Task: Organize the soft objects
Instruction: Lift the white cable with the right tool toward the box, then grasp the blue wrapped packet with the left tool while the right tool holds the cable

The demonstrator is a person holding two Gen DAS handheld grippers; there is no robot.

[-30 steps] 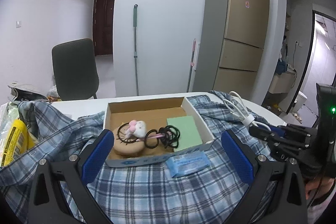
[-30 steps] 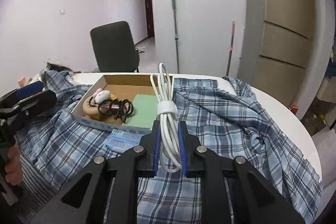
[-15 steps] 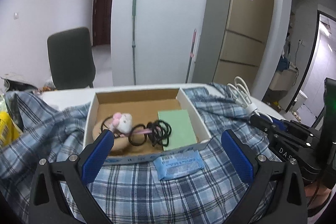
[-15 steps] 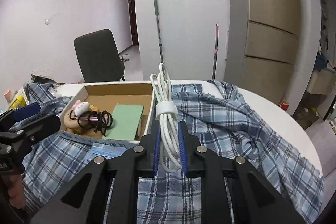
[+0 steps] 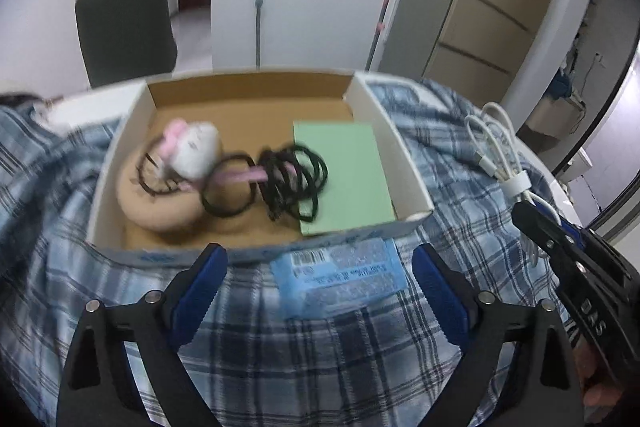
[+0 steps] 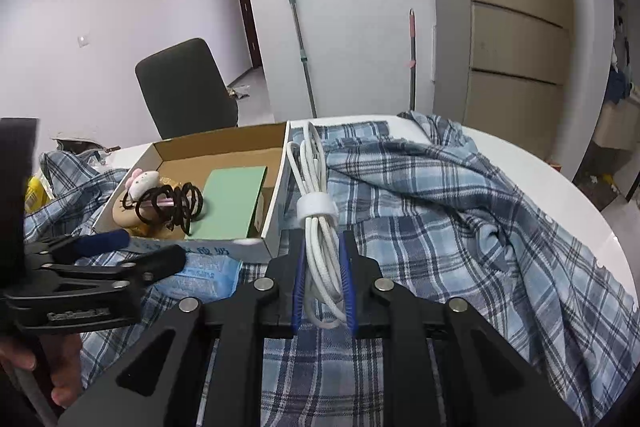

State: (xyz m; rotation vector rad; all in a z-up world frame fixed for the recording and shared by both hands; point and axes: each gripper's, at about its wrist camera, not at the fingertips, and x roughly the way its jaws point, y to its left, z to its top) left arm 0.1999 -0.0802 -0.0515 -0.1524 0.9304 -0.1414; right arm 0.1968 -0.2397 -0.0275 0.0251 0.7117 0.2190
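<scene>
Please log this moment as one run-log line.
left tool: closing, above blue packet | right tool: shut on white cable | box: part-filled

Very little lettering can actually be read from here. On the black body of the right tongs [image 5: 554, 227], seen from the left wrist view, white capitals spell "DAS", sideways along the arm. The blue tissue packet [image 5: 340, 277] lying on the plaid cloth carries a barcode and lines of small print, too blurred to make out. The white front wall of the cardboard box [image 6: 224, 251] has blue printed characters, also unreadable. The left tongs [image 6: 132, 251] bear a raised line of lettering on their black side, too faint to read.
</scene>
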